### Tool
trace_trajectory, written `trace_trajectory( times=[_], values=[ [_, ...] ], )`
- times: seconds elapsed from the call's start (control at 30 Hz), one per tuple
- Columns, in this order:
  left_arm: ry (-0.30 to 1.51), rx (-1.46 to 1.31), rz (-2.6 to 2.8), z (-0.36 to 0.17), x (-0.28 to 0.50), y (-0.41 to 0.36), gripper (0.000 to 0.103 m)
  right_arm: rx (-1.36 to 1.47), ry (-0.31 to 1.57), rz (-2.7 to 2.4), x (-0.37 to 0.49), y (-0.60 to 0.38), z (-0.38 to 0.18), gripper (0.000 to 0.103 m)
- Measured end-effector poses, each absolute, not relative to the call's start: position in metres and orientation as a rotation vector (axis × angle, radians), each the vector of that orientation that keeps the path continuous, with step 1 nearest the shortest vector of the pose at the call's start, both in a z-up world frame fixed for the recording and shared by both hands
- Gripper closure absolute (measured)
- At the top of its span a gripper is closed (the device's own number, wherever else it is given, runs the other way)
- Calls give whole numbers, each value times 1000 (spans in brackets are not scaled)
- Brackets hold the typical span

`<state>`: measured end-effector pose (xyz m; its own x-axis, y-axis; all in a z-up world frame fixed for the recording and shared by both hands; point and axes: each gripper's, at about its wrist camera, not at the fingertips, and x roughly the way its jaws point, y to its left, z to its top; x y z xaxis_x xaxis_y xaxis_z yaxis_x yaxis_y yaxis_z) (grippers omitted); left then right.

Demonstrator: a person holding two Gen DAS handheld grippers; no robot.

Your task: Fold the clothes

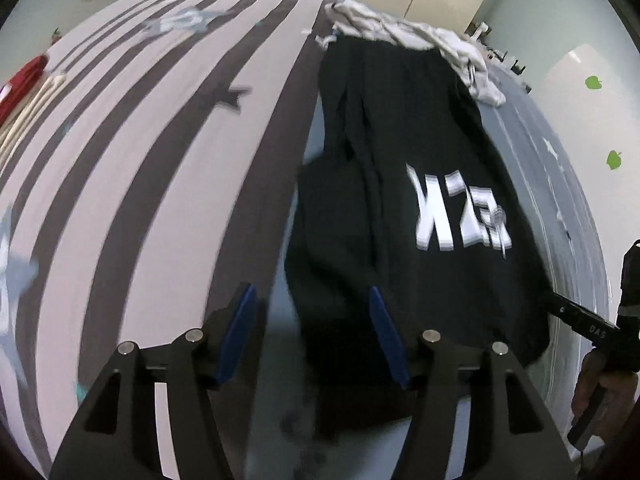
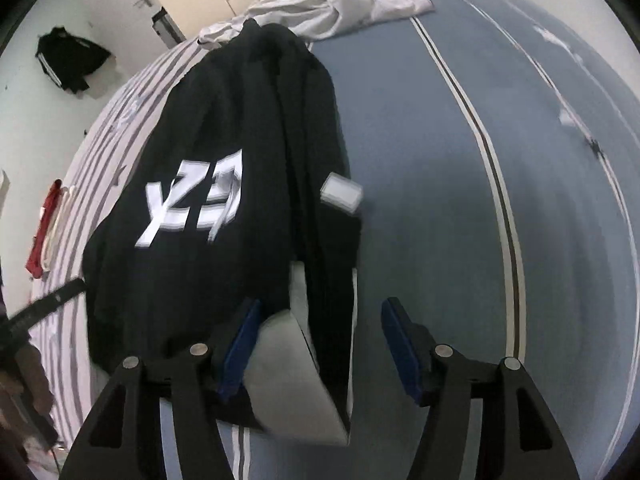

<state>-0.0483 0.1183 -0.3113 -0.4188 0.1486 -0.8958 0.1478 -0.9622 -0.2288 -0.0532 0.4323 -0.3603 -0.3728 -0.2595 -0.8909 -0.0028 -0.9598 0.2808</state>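
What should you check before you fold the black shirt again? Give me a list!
1. Left hand-held gripper open with nothing pinched: ok.
2. Right hand-held gripper open, pads off the cloth: ok.
3. Black shirt lying flat on the bed: not ok, long creases run down it.
4. White tag tucked in: not ok, it sticks out.
5. Grey garment clear of the shirt: not ok, it touches the far end.
6. Picture sharp enough to aim: not ok, blurred.
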Motion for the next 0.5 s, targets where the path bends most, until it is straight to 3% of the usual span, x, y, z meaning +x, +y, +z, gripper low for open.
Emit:
trace_trajectory(
  times=[0.23, 0.33, 0.43, 0.5],
  values=[
    [-482, -1673, 2588, -305, -34, 136, 43, 1596, -410, -2458, -40, 428, -350, 45],
    [-419, -1681, 2624, -308, -33, 142, 34, 1597, -379, -2462, -35, 427, -350, 45],
    [-310, -1765, 2650, -329, -32, 144, 34, 1672, -349, -2459, -39, 428, -366, 44],
    [-370, -1800, 2628, -341, -33, 139, 34, 1710, -388, -2432, -41, 432, -380, 44]
  ],
)
